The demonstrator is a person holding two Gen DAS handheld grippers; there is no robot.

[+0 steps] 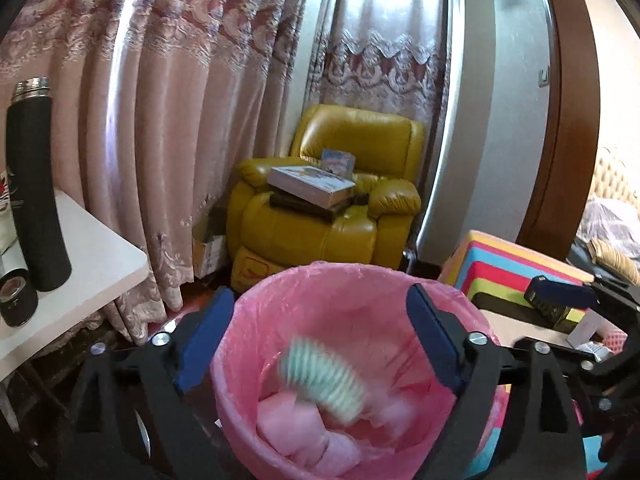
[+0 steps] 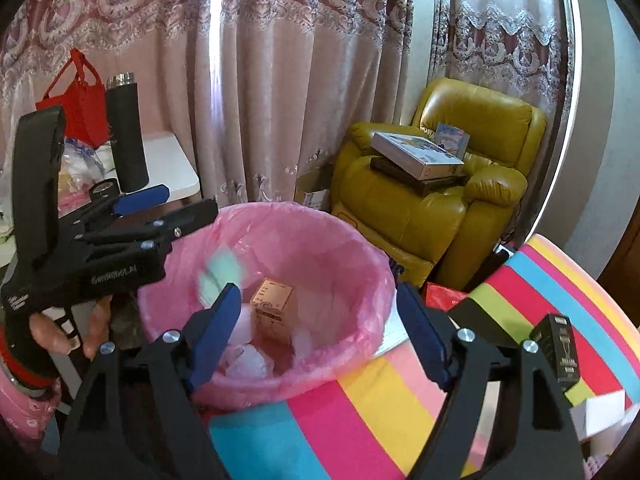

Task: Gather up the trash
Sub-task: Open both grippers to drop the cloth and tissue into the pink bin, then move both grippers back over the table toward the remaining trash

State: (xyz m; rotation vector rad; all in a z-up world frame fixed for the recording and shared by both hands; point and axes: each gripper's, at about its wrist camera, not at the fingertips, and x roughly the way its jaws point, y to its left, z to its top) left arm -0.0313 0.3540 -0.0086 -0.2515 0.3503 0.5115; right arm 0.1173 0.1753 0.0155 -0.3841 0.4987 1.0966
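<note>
Blue-padded fingers of the left gripper (image 1: 320, 332) stand wide apart above the pink-lined bin (image 1: 472, 320), gripping nothing; a blurred green-and-white ribbed piece of trash (image 1: 324, 380) sits loose in the bin's mouth between them; the right gripper (image 2: 316, 330) likewise gapes wide and empty over the bin's near rim, a small tan box (image 2: 274, 304) lying inside the bin on crumpled pink wrappers; behind the bin stands a yellow armchair (image 2: 436, 208); just right of the bin lies a striped mat (image 2: 360, 412).
</note>
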